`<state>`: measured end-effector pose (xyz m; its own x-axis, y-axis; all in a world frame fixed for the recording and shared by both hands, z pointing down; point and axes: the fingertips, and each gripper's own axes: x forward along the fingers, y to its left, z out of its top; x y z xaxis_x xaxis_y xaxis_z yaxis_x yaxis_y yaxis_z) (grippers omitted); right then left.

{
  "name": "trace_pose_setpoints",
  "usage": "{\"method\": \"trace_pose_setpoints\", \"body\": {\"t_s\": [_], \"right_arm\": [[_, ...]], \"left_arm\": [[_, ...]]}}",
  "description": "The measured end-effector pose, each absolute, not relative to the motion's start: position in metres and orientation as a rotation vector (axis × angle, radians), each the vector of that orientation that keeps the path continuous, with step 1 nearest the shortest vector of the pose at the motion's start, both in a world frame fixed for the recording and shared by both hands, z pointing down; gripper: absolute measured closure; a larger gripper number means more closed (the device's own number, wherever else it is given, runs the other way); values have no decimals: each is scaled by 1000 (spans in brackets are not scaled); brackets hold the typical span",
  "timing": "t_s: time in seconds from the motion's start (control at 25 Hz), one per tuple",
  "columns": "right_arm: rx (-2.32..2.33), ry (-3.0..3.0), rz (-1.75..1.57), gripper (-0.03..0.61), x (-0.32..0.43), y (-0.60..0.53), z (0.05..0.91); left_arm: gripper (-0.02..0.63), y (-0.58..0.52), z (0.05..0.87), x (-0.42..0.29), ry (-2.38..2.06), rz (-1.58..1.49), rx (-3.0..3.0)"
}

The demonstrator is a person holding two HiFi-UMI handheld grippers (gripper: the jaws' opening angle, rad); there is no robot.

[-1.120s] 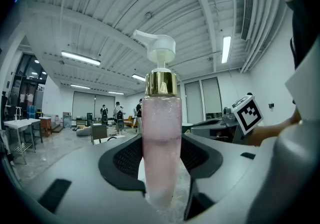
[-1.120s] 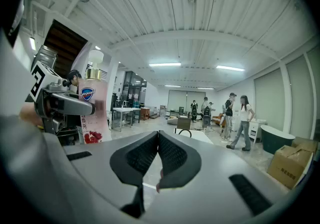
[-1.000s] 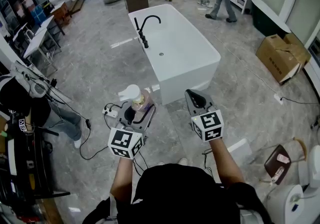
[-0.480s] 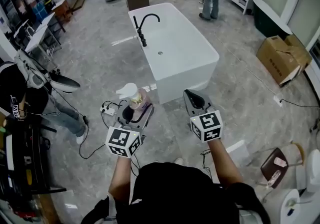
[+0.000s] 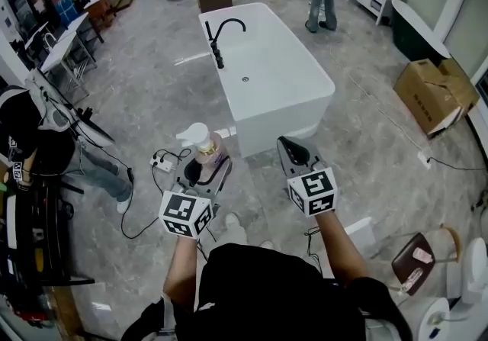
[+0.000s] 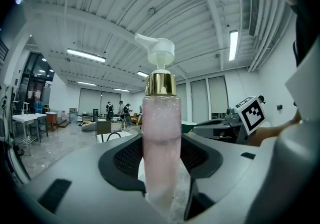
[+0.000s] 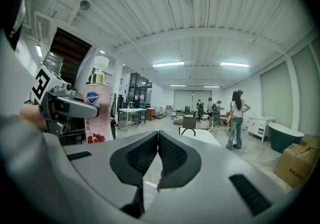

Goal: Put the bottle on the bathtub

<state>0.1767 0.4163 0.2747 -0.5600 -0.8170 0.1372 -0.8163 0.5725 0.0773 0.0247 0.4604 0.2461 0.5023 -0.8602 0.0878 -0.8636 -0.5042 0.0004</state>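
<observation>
Left gripper (image 5: 204,170) is clamped on the pink pump bottle (image 6: 161,133), held upright at lower centre, well short of the white bathtub (image 5: 274,130). It has a blue Safeguard label with a pomegranate picture. Right gripper (image 7: 157,140) is pinched together, empty.

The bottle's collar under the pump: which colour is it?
The bottle's collar is gold; the left gripper view shows it best.

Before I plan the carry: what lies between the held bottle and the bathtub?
Bare grey floor, as the head view shows; the bottle in the left tool is short of the bathtub.
</observation>
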Motion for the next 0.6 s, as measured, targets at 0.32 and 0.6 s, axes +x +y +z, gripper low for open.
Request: {"method": "trace_pose_setpoints", "body": {"t_s": [0.32,0.6], "right_arm": [[1373,-2644,33,555,178,401,285],[1341,-2658,40,555,172,364,291]], "left_arm": [[380,441,257,26,-1534,120,2646],[380,407,258,25,-1553,130,2646]]}}
